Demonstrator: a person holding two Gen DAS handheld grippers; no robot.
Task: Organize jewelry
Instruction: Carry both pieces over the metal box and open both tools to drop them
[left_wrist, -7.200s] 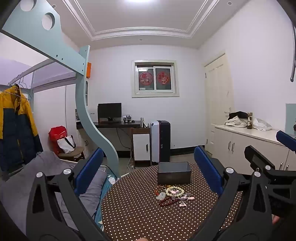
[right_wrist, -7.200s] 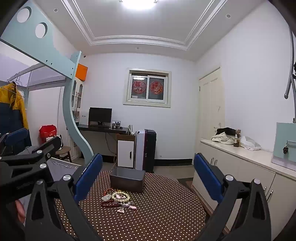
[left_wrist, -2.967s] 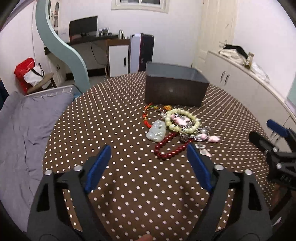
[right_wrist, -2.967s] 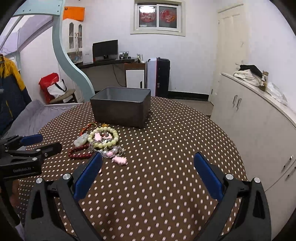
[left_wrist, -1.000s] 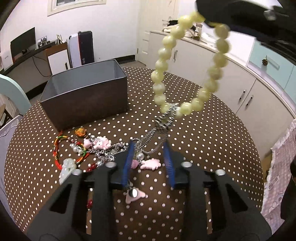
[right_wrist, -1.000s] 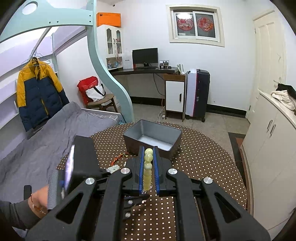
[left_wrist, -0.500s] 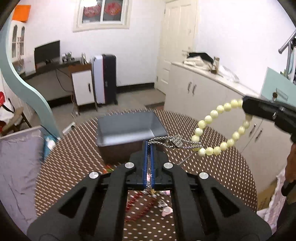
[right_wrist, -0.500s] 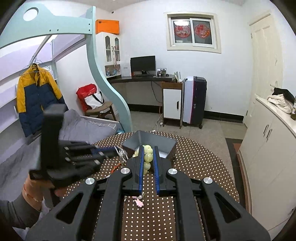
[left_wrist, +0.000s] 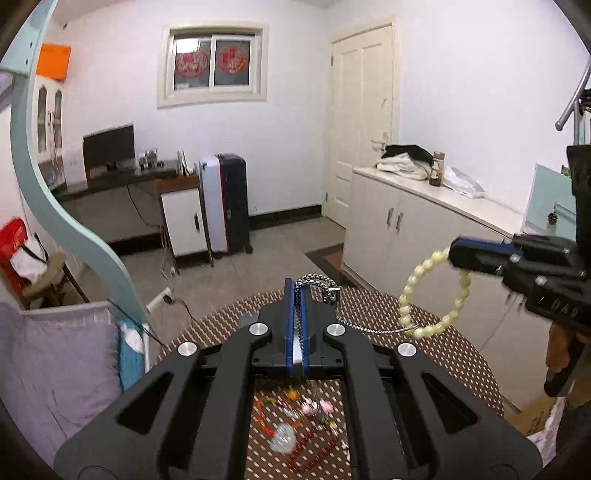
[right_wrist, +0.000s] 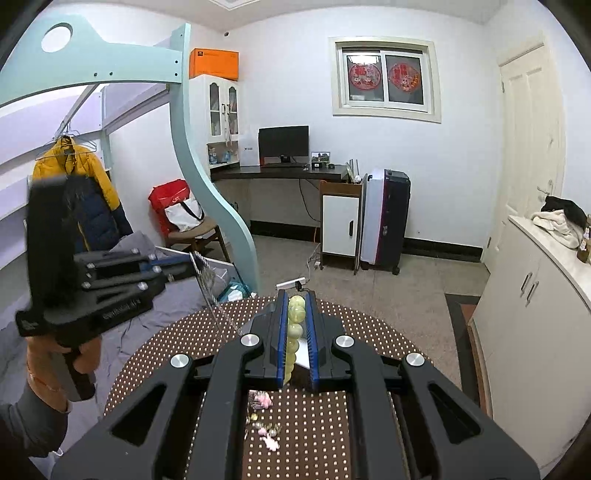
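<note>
1. Above the far half of the counter (left_wrist: 461, 373), both held pieces hang clear of the surface: the pale bead bracelet (left_wrist: 430, 295) and the silver chain (left_wrist: 317, 284), joined by a thin strand of chain that runs taut between them.
2. Handling, as judged: the bracelet is light, a loop of hard round beads that swings freely; the beads could roll out of a loose grip, so a hold across one or two beads suits it. The chain is limp, fine and prone to snag; it appears caught on the bracelet's lower beads.
3. Right gripper (right_wrist: 297, 325): fingers nearly together, clenched on the bracelet beads, which fill the narrow gap.
4. Left gripper (left_wrist: 297, 306): fingers pressed almost flush, grasping the chain, which loops out over the tips.
5. Remaining jewelry (left_wrist: 303, 424) lies heaped on the counter towards its near edge, blurred, below the left gripper.
6. Risk, as judged: pulling apart harder may strain the chain.
</note>
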